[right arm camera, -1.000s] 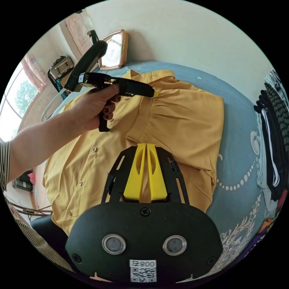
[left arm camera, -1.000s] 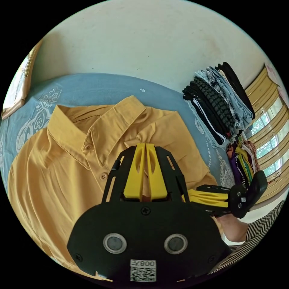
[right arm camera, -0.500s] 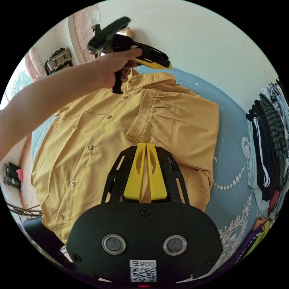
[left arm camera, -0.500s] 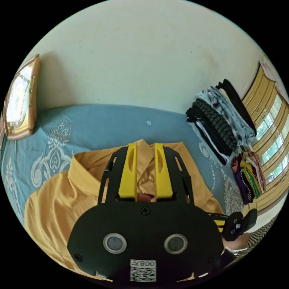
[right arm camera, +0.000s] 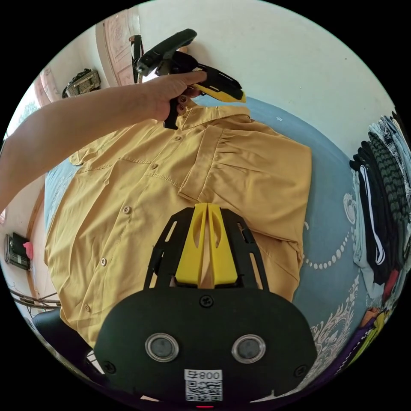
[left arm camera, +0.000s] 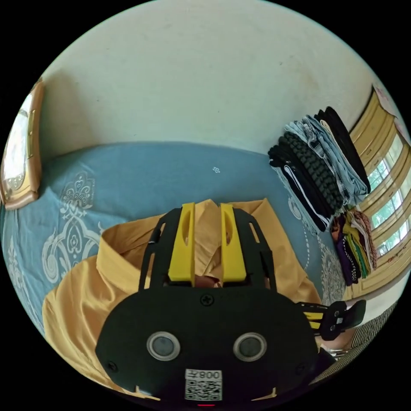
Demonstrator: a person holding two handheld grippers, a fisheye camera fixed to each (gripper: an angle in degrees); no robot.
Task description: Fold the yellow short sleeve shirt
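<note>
The yellow short sleeve shirt [right arm camera: 141, 180] lies button side up on the blue bedcover [right arm camera: 334, 180], with its right side and sleeve [right arm camera: 252, 171] folded in over the front. My right gripper [right arm camera: 207, 206] is shut on the shirt at the folded sleeve's hem. A hand holds my left gripper [right arm camera: 233, 92] above the collar [right arm camera: 214, 112], apart from the cloth. In the left gripper view its jaws [left arm camera: 206, 207] stand open over the collar [left arm camera: 124, 239], nothing between them. The right gripper [left arm camera: 332, 319] shows there at the shirt's lower right edge.
A tall stack of folded dark and pale clothes [left arm camera: 319, 158] stands on the bed by the wall, a colourful pile [left arm camera: 355, 244] beside it near the barred window [left arm camera: 385, 180]. A framed mirror [left arm camera: 17, 150] leans at the bed's far left.
My left gripper has opened, let go of the folded-in sleeve and lifted up to the collar. The right gripper has kept its hold in the same place.
</note>
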